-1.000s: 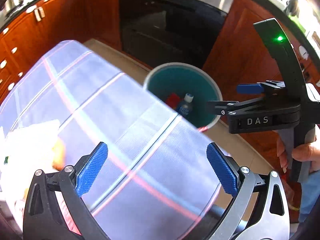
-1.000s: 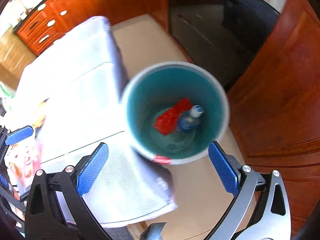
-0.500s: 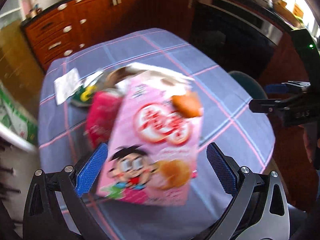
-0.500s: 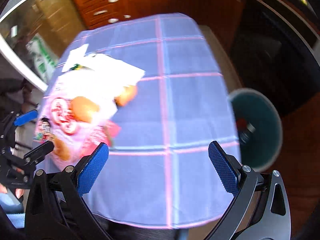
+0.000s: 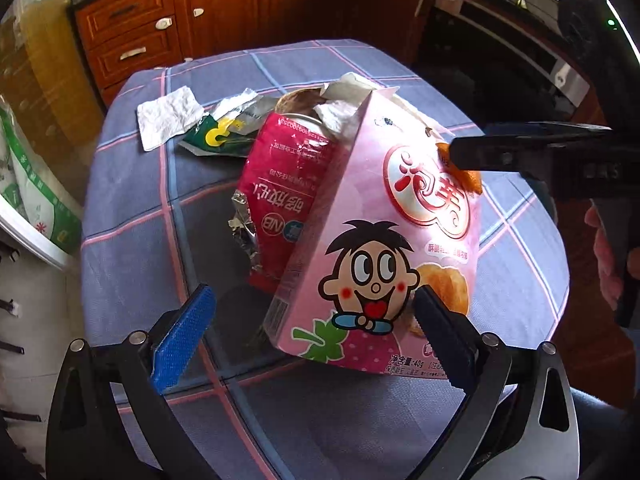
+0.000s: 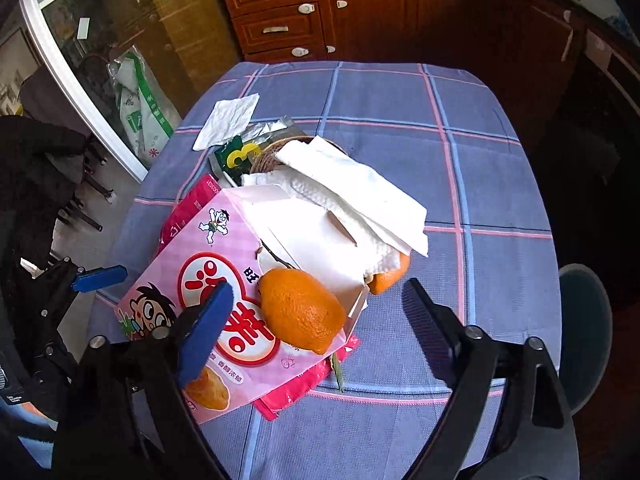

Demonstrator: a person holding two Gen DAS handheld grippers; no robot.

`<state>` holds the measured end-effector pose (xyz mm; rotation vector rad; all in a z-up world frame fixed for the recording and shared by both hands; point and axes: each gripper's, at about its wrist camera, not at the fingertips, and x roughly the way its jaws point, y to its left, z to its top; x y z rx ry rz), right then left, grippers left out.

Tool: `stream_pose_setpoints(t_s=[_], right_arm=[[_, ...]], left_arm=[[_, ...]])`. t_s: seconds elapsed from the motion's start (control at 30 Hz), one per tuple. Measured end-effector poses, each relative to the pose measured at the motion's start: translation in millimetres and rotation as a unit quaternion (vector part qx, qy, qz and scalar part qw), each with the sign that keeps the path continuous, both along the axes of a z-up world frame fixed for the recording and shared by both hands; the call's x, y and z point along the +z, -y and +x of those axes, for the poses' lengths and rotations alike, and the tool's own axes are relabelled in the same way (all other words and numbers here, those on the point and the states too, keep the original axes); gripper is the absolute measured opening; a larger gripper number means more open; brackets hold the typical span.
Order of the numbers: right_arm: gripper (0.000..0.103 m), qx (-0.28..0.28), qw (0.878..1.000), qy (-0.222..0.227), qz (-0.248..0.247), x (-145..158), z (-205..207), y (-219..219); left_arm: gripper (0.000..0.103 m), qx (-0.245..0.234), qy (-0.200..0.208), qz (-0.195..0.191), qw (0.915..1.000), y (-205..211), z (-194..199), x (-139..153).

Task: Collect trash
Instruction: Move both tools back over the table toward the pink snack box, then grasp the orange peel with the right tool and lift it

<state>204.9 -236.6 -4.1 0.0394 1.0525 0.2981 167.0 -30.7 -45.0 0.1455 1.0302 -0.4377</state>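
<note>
On the checked tablecloth (image 6: 400,100) is a pile of trash. A pink snack box (image 6: 208,272) lies on a red foil packet (image 5: 288,184). An orange (image 6: 300,312) rests on the box, with white paper towels (image 6: 352,192) behind it. My right gripper (image 6: 316,320) hovers over the orange with its jaws closing; the orange shows between the pads, which do not touch it. My left gripper (image 5: 312,332) is open at the near end of the pink box (image 5: 380,240), holding nothing. The right gripper (image 5: 472,142) shows in the left wrist view, above the box's far right corner.
A second orange piece (image 6: 388,276) peeks from under the towels. A wicker basket (image 6: 272,152), a green wrapper (image 5: 216,136) and a loose napkin (image 5: 168,116) lie further back. The teal bin (image 6: 584,336) stands on the floor, right of the table. Wooden cabinets (image 6: 280,28) stand behind.
Both grippers swung away from the teal bin and now hang over the trash pile on the table. The right gripper's jaws have narrowed. The left jaws stay wide.
</note>
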Motion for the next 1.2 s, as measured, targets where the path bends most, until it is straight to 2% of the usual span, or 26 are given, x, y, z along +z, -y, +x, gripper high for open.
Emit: stream_pose_setpoints(t_s=[0.13,0.17,0.3,0.53,0.8,0.97,1.07,1.2], right_arm=[[0.047,0.013,1.000,-0.020,0.016,-14,0,-1],[0.034,0.014,0.999,-0.022,0.023,-13,-3,0],[0.015,0.004,1.000,-0.015,0.008,-9,-13,8],[0.012,-0.063,0.998,-0.027,0.017,-18,-22,53],[0.012,-0.142,0.990,-0.015,0.020,-19,-46,111],[0.012,-0.165,0.986,-0.031,0.024,-32,-64,134],[0.012,-0.172,0.984,-0.044,0.030,-46,-74,141],[0.012,-0.177,0.982,-0.054,0.043,-59,-86,146]], left_arm=[[0.099,-0.006,-0.001,-0.004,1.0000,0,0,-3],[0.099,-0.006,-0.002,-0.007,1.0000,-1,0,-3],[0.099,-0.005,-0.014,-0.024,0.9996,-2,2,-6],[0.099,-0.013,-0.014,-0.012,0.9997,10,-1,-5],[0.099,-0.048,0.002,0.026,0.9985,30,-8,-6],[0.099,-0.068,-0.010,0.031,0.9971,50,-9,-8],[0.099,-0.099,-0.009,0.032,0.9945,69,-22,-6],[0.099,-0.160,-0.029,0.034,0.9861,92,-47,-8]])
